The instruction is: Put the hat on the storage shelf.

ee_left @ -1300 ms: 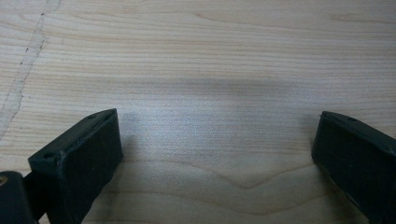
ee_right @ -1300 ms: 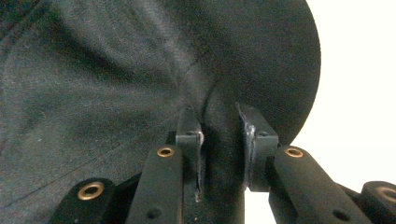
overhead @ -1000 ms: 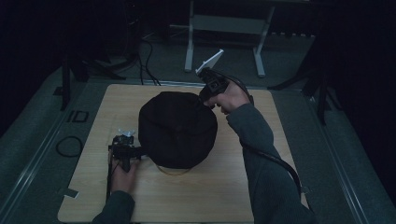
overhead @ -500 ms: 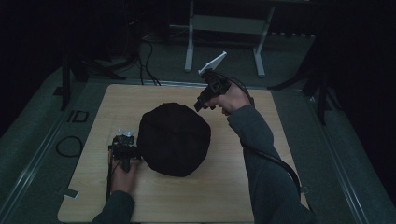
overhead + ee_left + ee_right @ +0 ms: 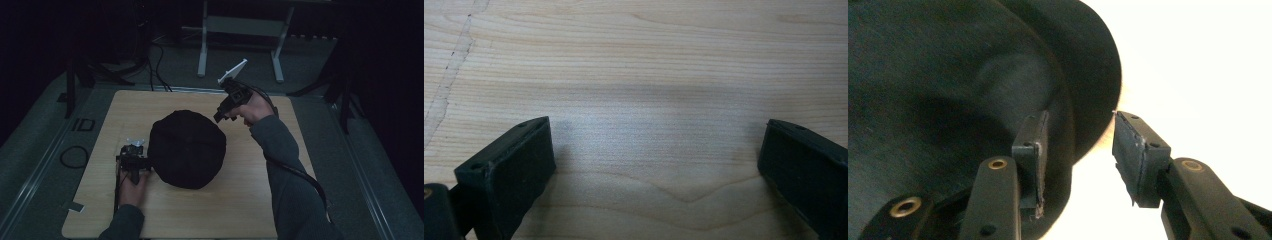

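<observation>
A round black hat [image 5: 187,150] lies on the wooden table [image 5: 240,200], a little left of centre. My right gripper [image 5: 220,117] hovers over the hat's far right rim and points down at it. Its jaws have just been opening. In the right gripper view the hat's rim [image 5: 1088,90] lies behind the gap between them, and my right gripper [image 5: 1078,150] presses on nothing. My left gripper [image 5: 134,159] rests at the hat's left side, low on the table. In its own view my left gripper [image 5: 654,165] is open wide over bare wood [image 5: 649,60].
A grey metal stand [image 5: 240,25] rises behind the table's far edge. Cables [image 5: 75,156] loop on the floor at the left, and a scrap of tape [image 5: 76,206] lies by the table's near left corner. Bare wood stretches to the right of the hat.
The hat, held up at its far rim a second ago, has dropped flat onto the table. The right gripper has let go and opened. The left gripper has kept still.
</observation>
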`<state>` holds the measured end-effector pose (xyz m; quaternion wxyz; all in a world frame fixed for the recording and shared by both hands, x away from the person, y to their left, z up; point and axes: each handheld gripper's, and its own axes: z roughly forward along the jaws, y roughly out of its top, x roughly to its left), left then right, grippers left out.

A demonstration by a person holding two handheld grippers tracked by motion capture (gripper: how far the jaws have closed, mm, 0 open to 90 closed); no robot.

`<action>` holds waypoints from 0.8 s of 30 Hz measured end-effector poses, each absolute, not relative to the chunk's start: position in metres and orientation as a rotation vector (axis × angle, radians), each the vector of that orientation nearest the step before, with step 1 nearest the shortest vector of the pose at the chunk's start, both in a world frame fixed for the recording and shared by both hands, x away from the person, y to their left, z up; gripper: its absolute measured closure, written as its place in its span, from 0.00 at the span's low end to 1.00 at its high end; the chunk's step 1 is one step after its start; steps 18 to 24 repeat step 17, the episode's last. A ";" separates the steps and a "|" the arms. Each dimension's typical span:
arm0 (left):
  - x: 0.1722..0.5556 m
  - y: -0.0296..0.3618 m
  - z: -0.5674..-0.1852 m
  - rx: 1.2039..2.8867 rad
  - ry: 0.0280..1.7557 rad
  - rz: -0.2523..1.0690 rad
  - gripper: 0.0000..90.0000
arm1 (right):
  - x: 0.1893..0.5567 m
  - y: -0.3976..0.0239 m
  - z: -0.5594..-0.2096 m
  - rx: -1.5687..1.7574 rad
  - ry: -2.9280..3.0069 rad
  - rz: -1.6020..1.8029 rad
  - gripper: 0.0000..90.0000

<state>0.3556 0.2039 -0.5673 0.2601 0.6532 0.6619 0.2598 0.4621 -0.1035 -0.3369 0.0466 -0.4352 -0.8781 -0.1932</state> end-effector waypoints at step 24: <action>0.356 0.204 -0.567 1.770 1.793 0.704 0.01 | 0.461 -0.151 -0.368 -1.375 -2.618 -0.557 0.61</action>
